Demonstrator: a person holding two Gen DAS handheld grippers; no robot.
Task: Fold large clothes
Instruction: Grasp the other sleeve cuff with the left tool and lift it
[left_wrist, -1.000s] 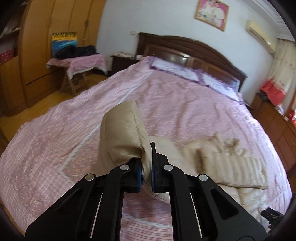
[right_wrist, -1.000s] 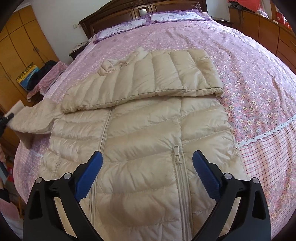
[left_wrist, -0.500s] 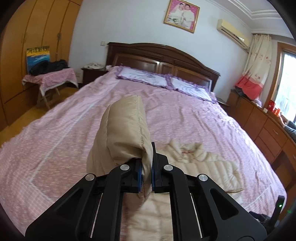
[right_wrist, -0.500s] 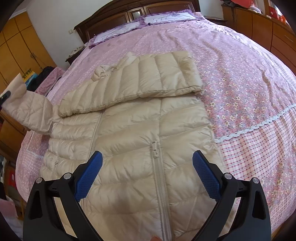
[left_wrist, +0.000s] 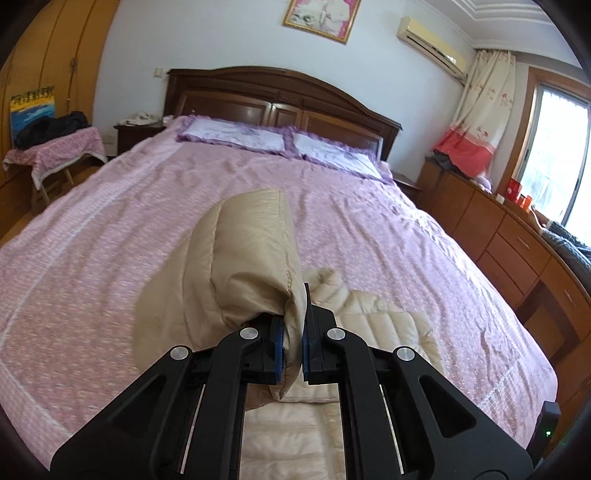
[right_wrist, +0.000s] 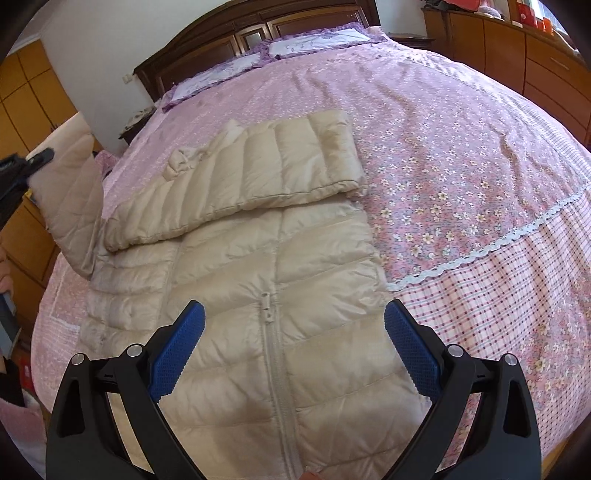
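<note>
The left gripper (left_wrist: 293, 345) is clamped tight on the cuff of one sleeve (left_wrist: 240, 266) of the beige puffer jacket (right_wrist: 280, 332) and has carried it up and inward over the last second; the sleeve, which a second ago trailed out past the jacket's left edge, now hangs raised beside the jacket's shoulder. That suggests the second sleeve fold is under way, with the sleeve still to be laid across the chest. The right gripper (right_wrist: 293, 350) hovers with its jaws wide apart above the jacket's zipper (right_wrist: 273, 354), holding nothing. The jacket lies front-up near the foot of the bed (right_wrist: 461, 147). Counted: one jacket, two sleeves, of which the other sleeve (right_wrist: 258, 173) already lies folded across the jacket's upper chest, two grippers, and two pillows (left_wrist: 280, 142) beyond the jacket's collar.
</note>
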